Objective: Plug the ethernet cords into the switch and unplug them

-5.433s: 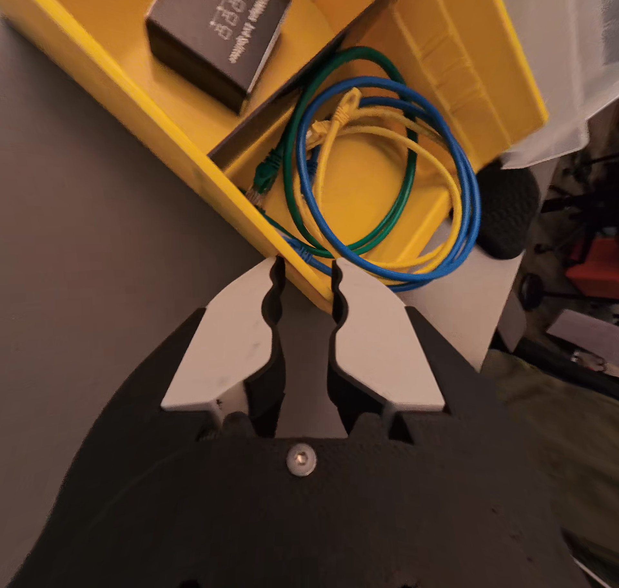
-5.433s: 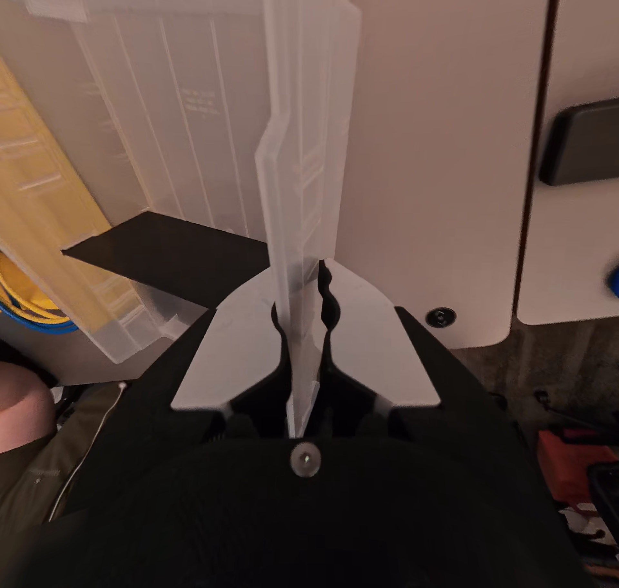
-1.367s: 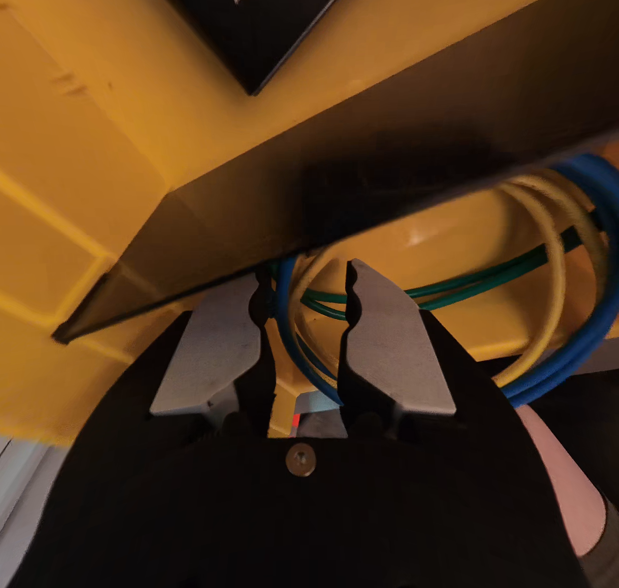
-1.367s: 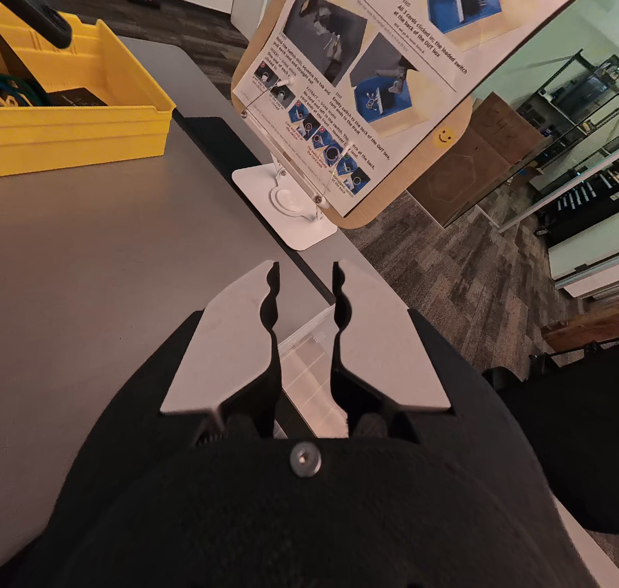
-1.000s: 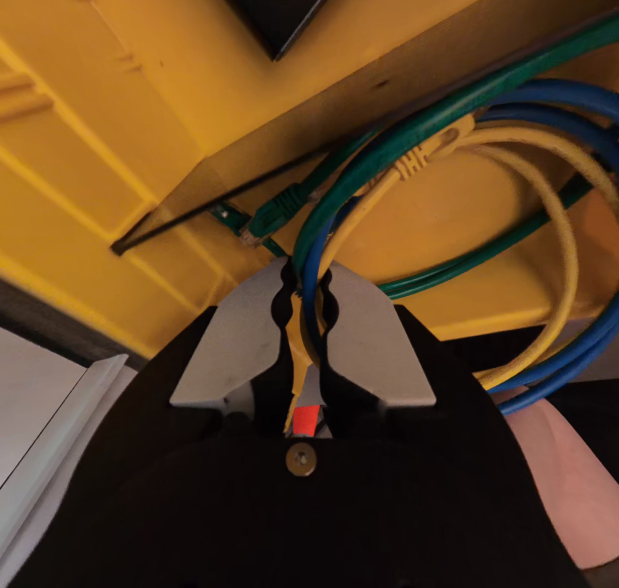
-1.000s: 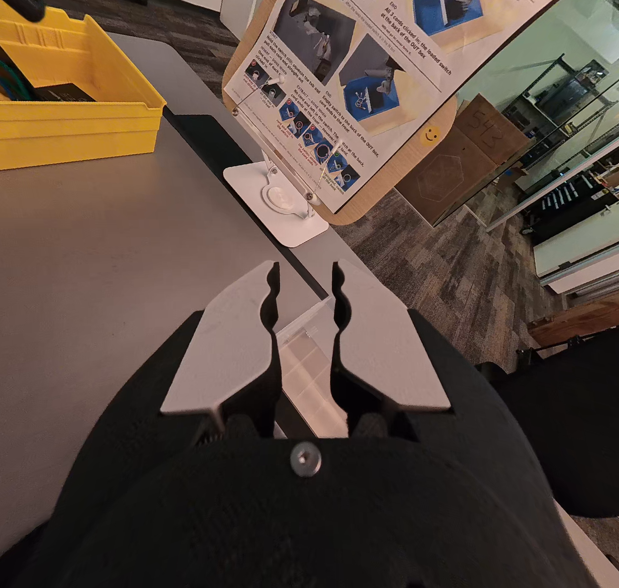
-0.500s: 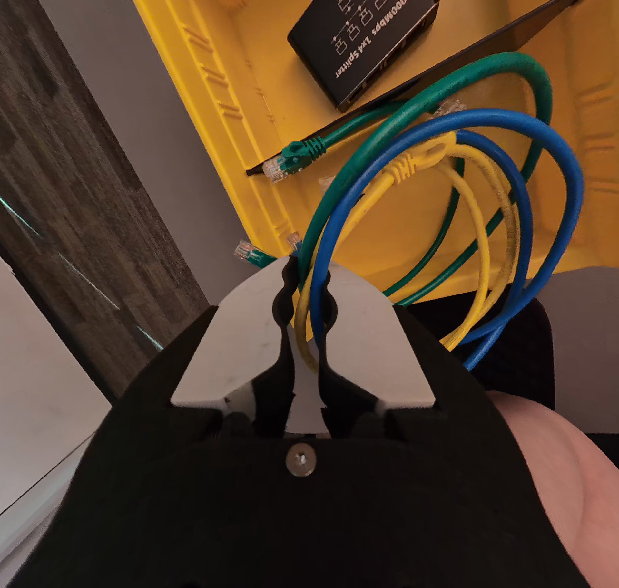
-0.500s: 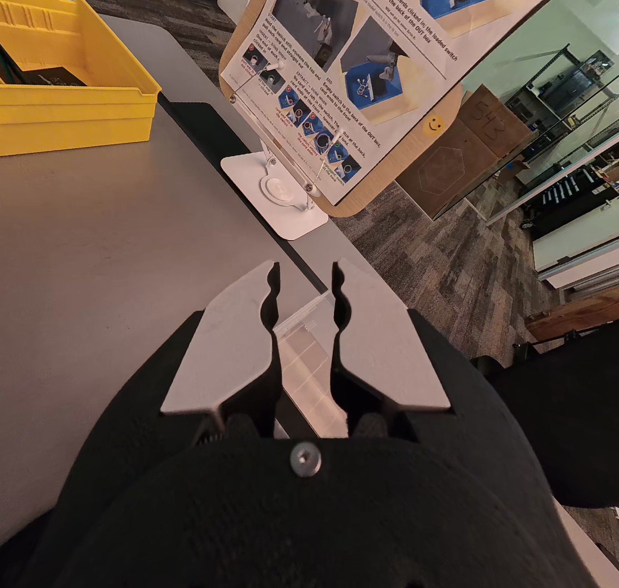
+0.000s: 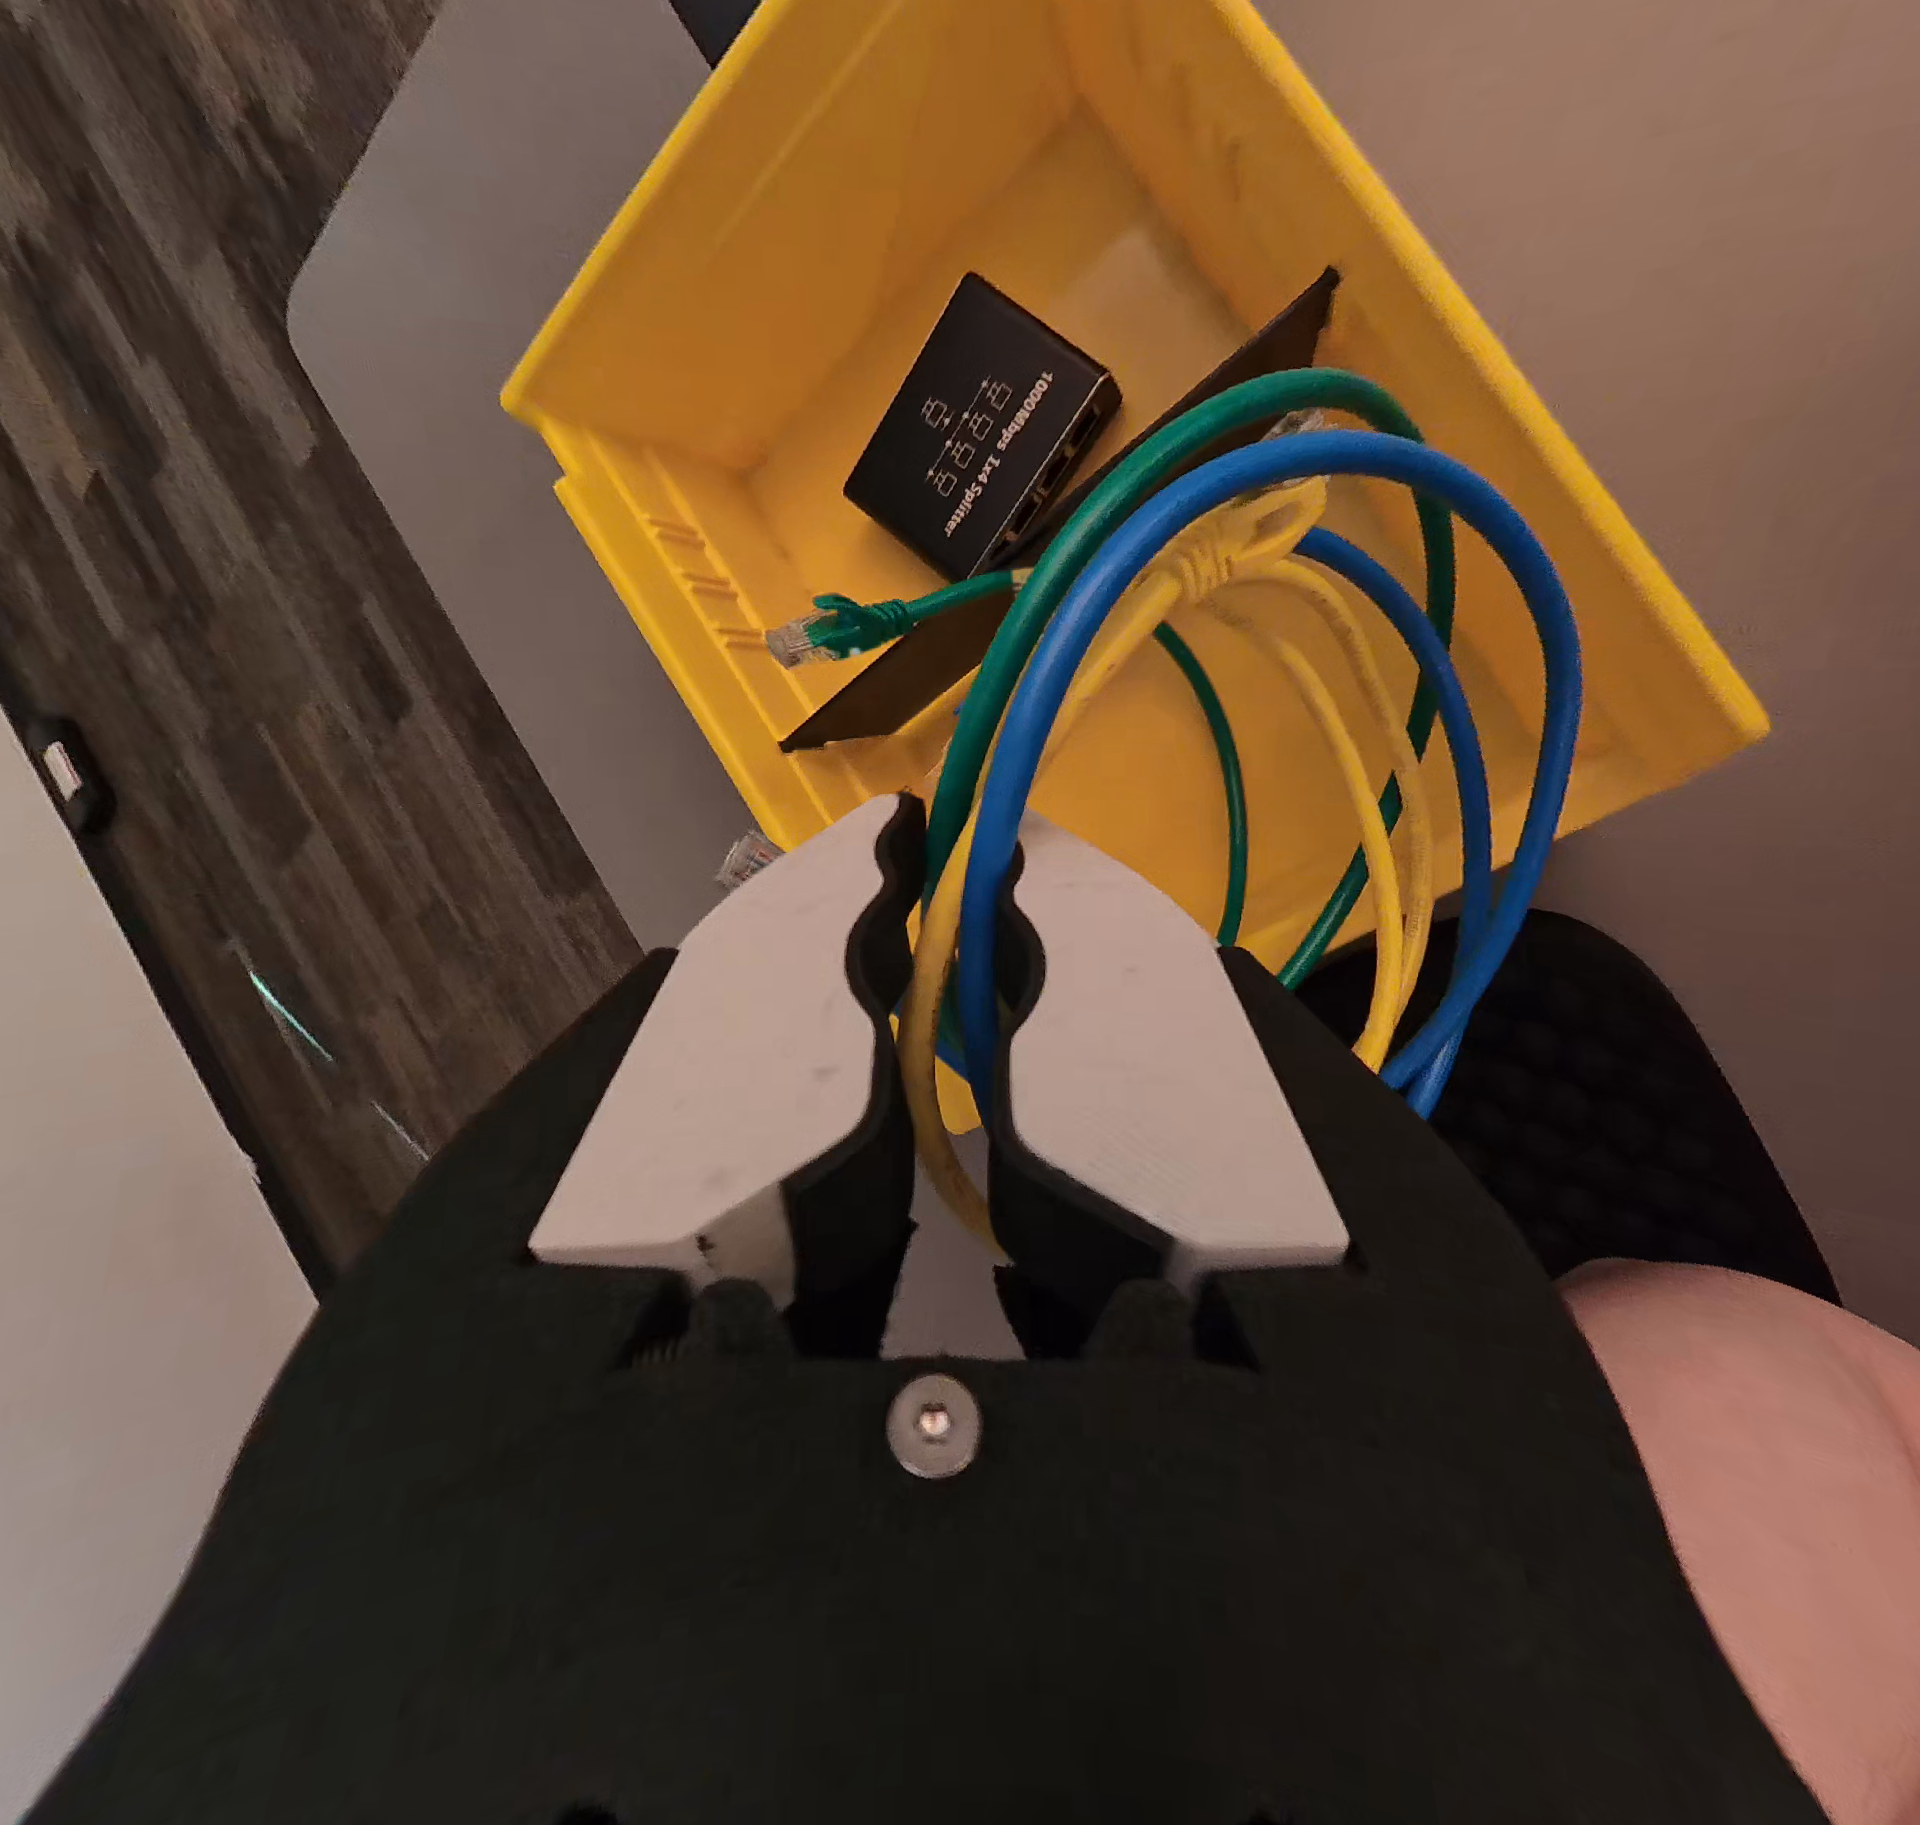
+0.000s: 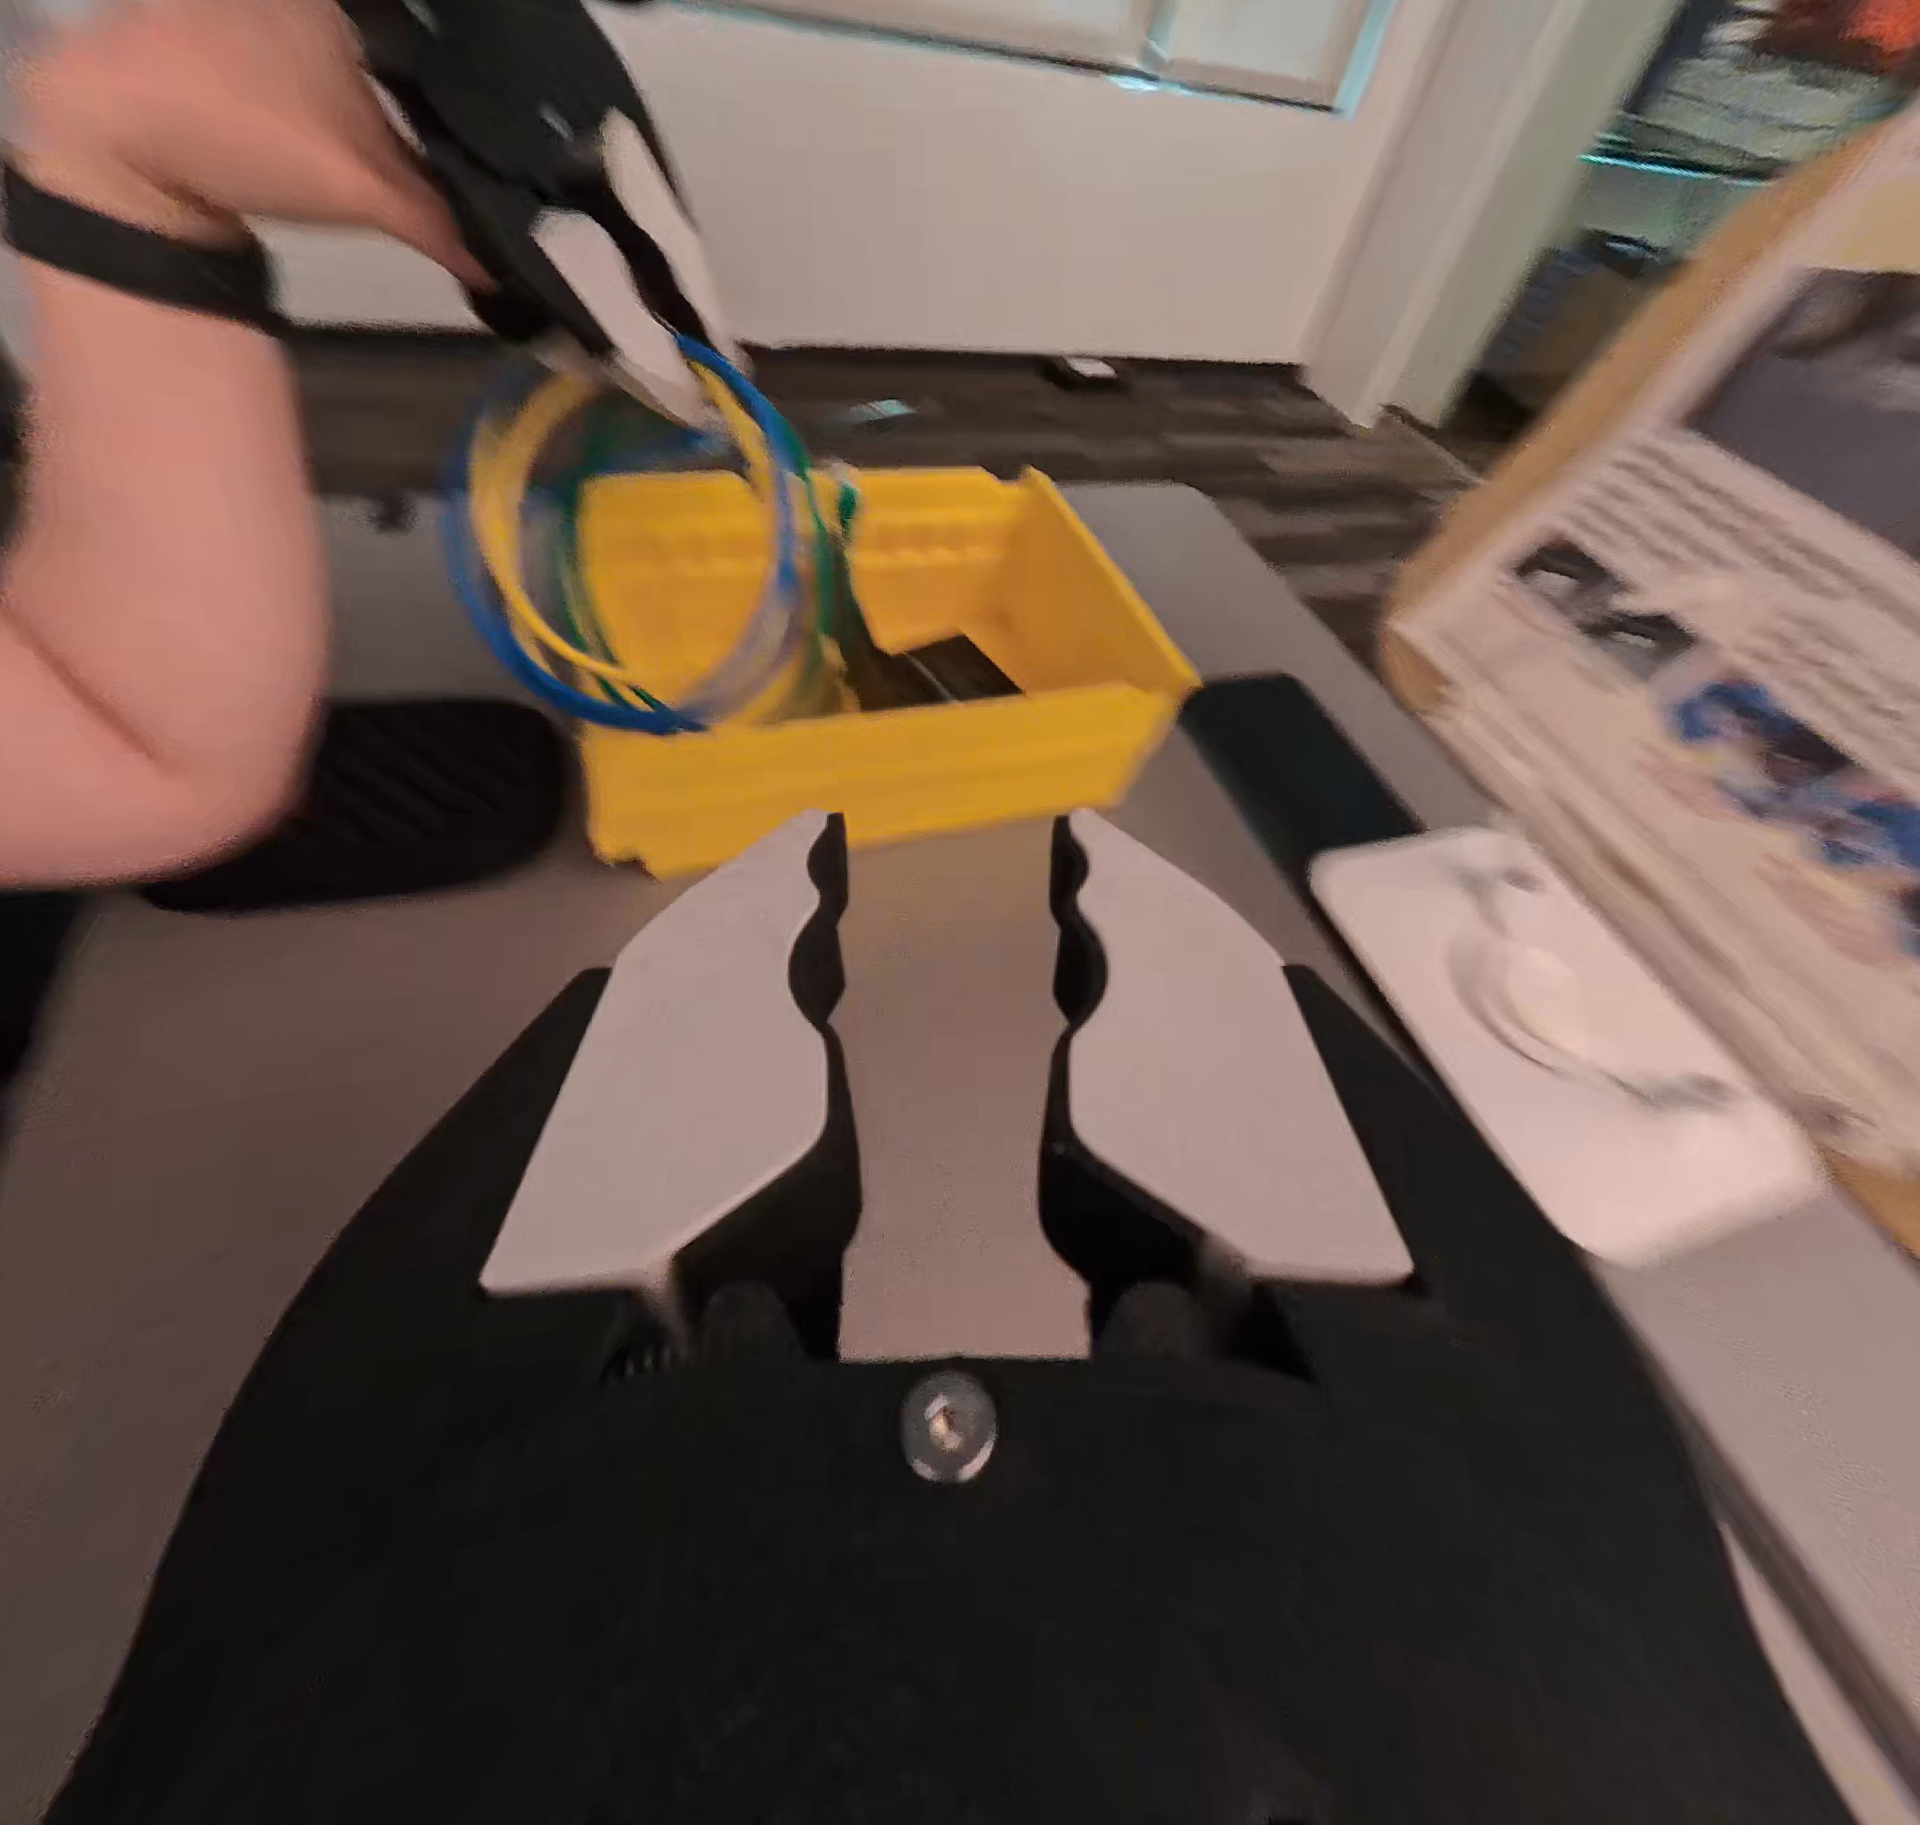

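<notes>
Office-style lab: grey worktable (image 10: 312, 1100), carpet-tile floor (image 9: 208, 580), instruction board (image 10: 1714, 684) on stand, yellow parts bin (image 10: 883, 767).

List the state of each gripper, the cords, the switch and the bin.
left gripper: shut on the coiled cords, lifted above the bin
cords: green, blue, yellow, unplugged
switch: lying in the bin, ports empty
yellow bin: on the table, uncovered
right gripper: open, empty

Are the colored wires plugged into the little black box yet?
Not yet. The left tongs are shut on the coiled cords and hold them above the yellow bin. The black switch sits in the bin with nothing plugged in. The right tongs are open and empty. All the plugging and unplugging is left.
</notes>
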`<state>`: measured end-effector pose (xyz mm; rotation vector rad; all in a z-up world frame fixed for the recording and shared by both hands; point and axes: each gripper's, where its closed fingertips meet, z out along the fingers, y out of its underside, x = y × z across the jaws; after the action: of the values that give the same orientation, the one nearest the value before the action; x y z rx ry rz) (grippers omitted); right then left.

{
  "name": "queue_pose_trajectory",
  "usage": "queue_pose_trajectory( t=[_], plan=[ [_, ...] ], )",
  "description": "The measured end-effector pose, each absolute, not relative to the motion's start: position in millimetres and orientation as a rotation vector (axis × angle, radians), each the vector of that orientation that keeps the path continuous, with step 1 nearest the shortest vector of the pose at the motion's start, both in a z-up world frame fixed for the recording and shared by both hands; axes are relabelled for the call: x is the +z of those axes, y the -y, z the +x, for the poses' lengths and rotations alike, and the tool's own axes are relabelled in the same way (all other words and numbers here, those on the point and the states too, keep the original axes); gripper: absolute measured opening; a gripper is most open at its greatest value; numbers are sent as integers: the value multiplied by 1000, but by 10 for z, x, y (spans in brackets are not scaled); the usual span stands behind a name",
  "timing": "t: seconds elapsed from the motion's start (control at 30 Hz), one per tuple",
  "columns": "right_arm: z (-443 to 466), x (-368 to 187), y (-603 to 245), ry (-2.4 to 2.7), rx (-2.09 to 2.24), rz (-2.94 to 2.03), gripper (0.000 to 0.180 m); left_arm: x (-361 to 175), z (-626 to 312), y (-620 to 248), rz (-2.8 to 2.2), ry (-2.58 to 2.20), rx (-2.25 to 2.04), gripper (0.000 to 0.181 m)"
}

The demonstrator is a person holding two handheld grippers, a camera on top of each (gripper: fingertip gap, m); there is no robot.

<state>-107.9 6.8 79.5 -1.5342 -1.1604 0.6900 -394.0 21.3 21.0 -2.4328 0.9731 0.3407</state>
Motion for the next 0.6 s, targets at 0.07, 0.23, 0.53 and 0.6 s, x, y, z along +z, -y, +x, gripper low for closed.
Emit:
queue_pose_trajectory(
  t=[0.07, 0.23, 0.53, 0.6],
  plan=[
    [-1512, 727, 25, 1178, 812, -1530, 38, 232, -3908, -197, -2419, -989, 348, 11],
    [-2427, 416, 33, 1354, 715, -1487, 40, 242, -3823, -167, -2386, -1050, 349, 11],
    [-3239, 152, -215, 1395, 883, -1573, 41, 171, -3791, -165, -2373, -1131, 319, 11],
    [-3257, 180, -269, 1366, 940, -1591, 41, 160, -3792, -172, -2369, -1144, 310, 11]
  ],
)
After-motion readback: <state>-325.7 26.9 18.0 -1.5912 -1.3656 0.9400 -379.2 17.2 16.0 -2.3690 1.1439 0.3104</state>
